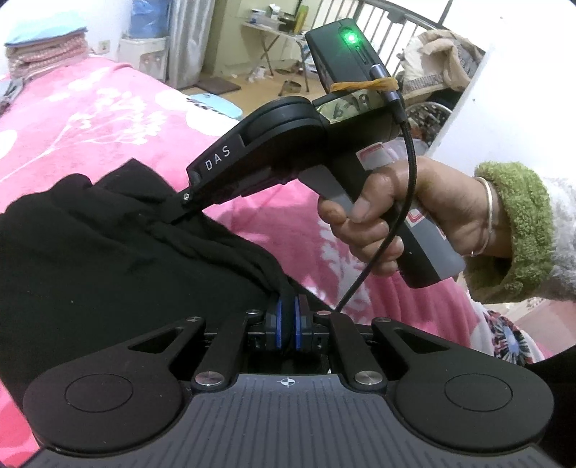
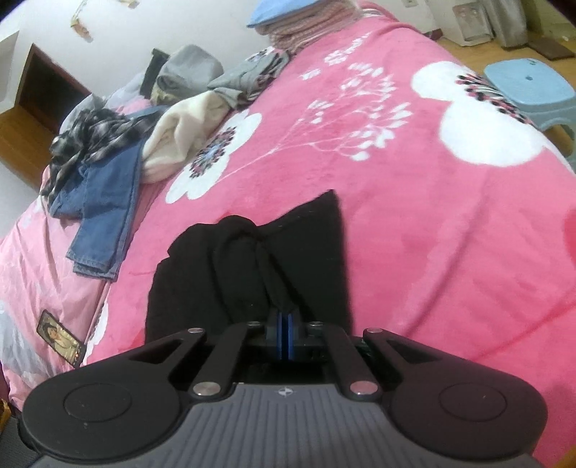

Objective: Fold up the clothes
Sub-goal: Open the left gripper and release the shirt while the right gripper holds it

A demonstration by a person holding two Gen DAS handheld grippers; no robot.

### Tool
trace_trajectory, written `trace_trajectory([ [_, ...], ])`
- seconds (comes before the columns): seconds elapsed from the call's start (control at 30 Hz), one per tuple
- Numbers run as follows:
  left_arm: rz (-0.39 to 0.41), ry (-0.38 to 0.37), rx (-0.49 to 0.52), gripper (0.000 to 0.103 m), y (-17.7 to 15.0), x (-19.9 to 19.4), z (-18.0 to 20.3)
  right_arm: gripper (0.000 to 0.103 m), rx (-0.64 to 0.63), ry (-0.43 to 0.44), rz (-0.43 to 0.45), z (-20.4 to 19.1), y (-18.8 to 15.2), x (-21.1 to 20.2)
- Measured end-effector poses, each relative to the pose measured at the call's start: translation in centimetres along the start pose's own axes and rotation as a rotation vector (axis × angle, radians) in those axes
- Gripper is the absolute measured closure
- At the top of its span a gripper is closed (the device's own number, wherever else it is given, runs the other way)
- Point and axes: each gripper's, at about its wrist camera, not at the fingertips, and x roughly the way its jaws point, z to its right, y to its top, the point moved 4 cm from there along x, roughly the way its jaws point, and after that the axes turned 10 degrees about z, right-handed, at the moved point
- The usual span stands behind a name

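Note:
A black garment lies bunched on the pink flowered blanket. My left gripper is shut on a gathered edge of it, the cloth pinched between the blue pads. In the same view my right gripper, held by a hand in a green cuff, bites another fold of the garment further left. The right wrist view shows my right gripper shut on a twisted ridge of the black garment, which spreads ahead on the blanket.
A pile of loose clothes sits at the far left of the bed: jeans, a cream top, grey pieces. Folded pink and blue items are at the bed's head. A light blue stool stands beside the bed.

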Motion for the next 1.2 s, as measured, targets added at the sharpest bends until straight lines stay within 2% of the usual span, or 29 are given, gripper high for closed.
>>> trace_trajectory([
  [0.17,-0.051,0.005,0.030,0.097,-0.5,1.6,0.5,0.100,0.073,0.005,-0.012,1.7,-0.5,-0.1],
  [0.2,-0.072,0.014,0.021,0.093,-0.5,2.0,0.5,0.099,0.090,0.009,-0.016,2.0,-0.6,-0.1],
  [0.23,-0.087,0.019,0.008,0.083,-0.7,1.9,0.5,0.097,0.111,0.015,-0.020,2.3,-0.6,-0.2],
  [0.27,-0.090,0.018,-0.002,0.077,-0.7,1.6,0.4,0.096,0.134,0.024,-0.020,2.6,-0.6,-0.4],
  [0.3,-0.093,0.017,-0.012,0.065,-0.8,1.2,0.4,0.093,0.154,0.033,-0.015,2.8,-0.6,-0.7],
  [0.33,-0.092,0.015,-0.019,0.060,-0.8,0.8,0.4,0.090,0.168,0.039,-0.007,3.0,-0.6,-1.1],
  [0.43,-0.052,0.006,-0.004,0.051,-0.8,-1.5,0.5,0.084,0.196,0.054,0.024,3.4,-0.9,-2.9],
  [0.53,-0.024,-0.008,0.011,0.051,-1.2,-4.0,0.4,0.082,0.222,0.064,0.052,3.8,-1.6,-4.9],
  [0.63,-0.029,0.033,0.040,0.051,-1.5,-5.4,0.7,0.082,0.251,0.078,0.075,3.9,-2.7,-7.1],
  [0.77,-0.065,0.148,0.106,0.051,-2.7,-7.4,0.7,0.081,0.288,0.089,0.090,3.6,-4.8,-9.8],
  [0.9,-0.081,0.260,0.173,0.051,-3.8,-9.8,0.6,0.081,0.309,0.078,0.067,3.4,-6.8,-10.9],
  [1.1,-0.104,0.381,0.178,0.051,-4.4,-12.5,0.8,0.081,0.337,0.054,0.053,3.1,-8.7,-12.1],
  [1.2,-0.104,0.398,0.172,0.051,-4.9,-13.4,1.0,0.081,0.336,0.037,0.047,3.0,-9.2,-12.6],
])
